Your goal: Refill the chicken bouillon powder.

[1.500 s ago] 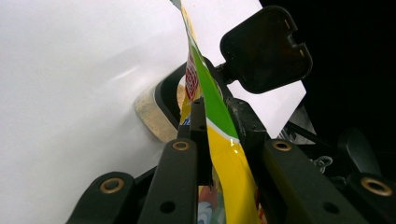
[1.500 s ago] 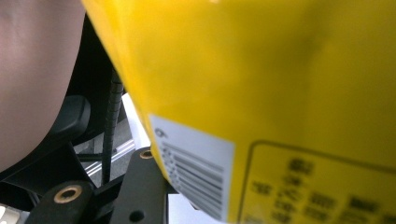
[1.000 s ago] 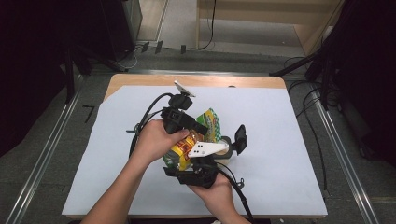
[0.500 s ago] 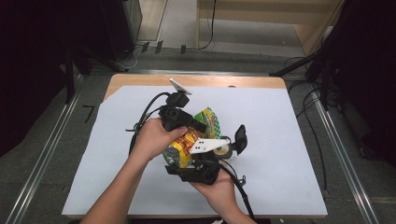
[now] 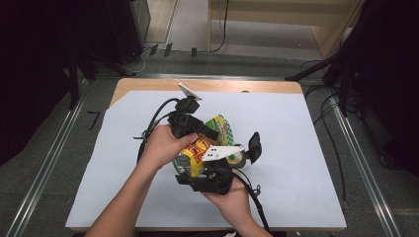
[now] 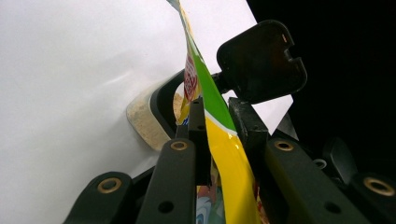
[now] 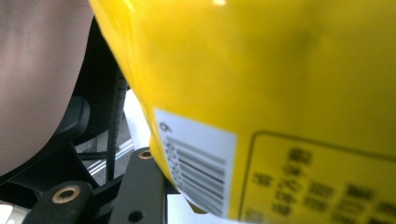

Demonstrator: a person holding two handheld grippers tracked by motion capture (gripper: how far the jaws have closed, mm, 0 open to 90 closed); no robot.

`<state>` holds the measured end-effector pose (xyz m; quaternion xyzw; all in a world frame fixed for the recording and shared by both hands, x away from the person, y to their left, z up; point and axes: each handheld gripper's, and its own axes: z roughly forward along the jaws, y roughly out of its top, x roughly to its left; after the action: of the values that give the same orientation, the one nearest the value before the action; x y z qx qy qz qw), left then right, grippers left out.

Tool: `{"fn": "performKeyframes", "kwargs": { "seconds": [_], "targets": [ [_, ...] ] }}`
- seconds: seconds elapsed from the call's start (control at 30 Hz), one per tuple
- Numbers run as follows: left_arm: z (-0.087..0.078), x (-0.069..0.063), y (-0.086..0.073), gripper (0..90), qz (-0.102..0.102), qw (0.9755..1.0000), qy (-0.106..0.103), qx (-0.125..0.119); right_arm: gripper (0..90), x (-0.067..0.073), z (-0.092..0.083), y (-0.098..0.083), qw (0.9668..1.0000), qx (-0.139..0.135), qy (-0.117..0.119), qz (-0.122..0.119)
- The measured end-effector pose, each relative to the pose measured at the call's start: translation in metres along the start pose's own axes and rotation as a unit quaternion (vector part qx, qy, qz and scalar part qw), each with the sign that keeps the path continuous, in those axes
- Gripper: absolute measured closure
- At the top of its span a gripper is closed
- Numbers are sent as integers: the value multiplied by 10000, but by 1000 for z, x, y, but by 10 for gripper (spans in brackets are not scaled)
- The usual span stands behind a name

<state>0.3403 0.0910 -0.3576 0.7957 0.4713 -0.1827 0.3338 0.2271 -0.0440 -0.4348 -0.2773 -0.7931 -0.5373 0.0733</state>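
White paper covers the table (image 5: 306, 148); both grippers meet on a yellow-green snack bag (image 5: 197, 148) at its middle. Left gripper (image 6: 219, 126) pinches the bag's top edge. Right gripper (image 7: 154, 186) clasps its barcode side; print unreadable.

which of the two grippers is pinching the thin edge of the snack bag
The left gripper: its jaws clamp the flat green-and-yellow edge of the snack bag. The right gripper grips the bag's fat yellow body instead.
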Motion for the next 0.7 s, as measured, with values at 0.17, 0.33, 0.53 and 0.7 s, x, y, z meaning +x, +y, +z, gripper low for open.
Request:
{"fn": "performKeyframes", "kwargs": {
  "seconds": [0.17,0.33,0.53,0.7],
  "targets": [
    [1,-1,0,799,0,10000,14,0,643,0,0,1,10000,39,-60,4],
    [1,-2,0,799,23,10000,31,13,643,1,-1,1,10000,54,-80,-7],
    [3,-3,-1,801,83,9999,60,24,644,0,-1,0,9999,74,-84,-24],
    [3,-4,-1,800,77,9999,59,27,645,0,-1,0,9999,80,-98,-29]
  ]
}}
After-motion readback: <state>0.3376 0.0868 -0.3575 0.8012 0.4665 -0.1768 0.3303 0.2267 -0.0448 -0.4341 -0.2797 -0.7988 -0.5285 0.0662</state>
